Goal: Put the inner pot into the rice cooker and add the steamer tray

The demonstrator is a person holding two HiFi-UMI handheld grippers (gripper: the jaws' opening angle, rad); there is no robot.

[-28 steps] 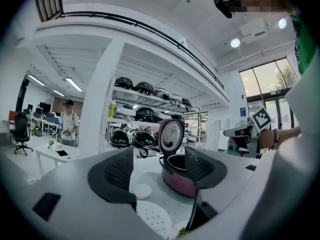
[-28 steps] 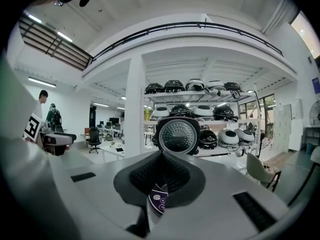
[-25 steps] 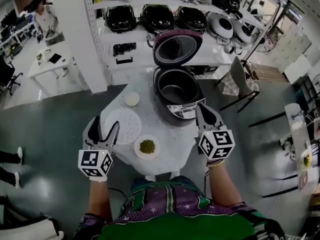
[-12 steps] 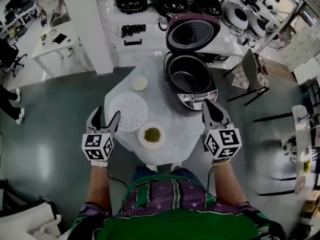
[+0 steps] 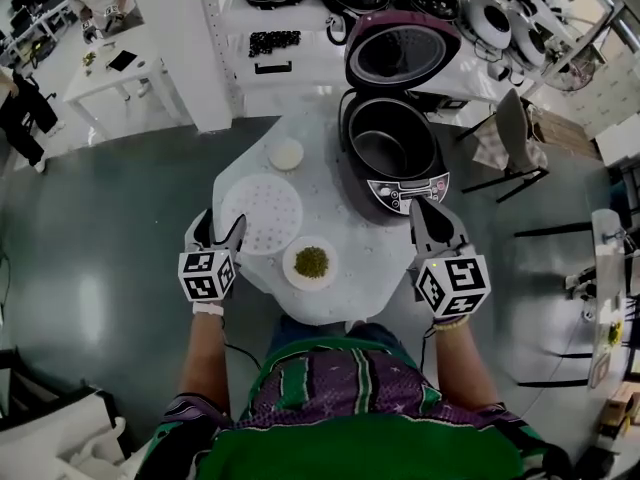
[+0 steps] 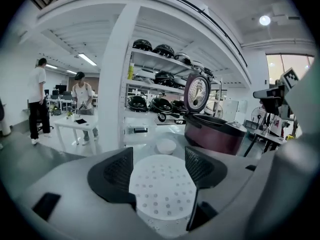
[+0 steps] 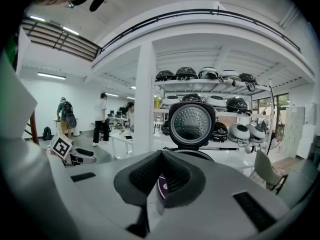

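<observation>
Two small white dishes, plain dish (image 5: 286, 154) and green-filled dish (image 5: 311, 262), show together only in the head view. Left gripper (image 5: 220, 224) is released before one white perforated steamer tray (image 5: 262, 214); right gripper (image 5: 430, 213) is clenched, empty.

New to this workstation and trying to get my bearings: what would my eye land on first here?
The open rice cooker, lid raised, dominates the far right of the round white table. Left of it lies the white perforated steamer tray, with the left gripper aimed at it, jaws apart. A small dish of green grains sits near the table's front edge.
</observation>
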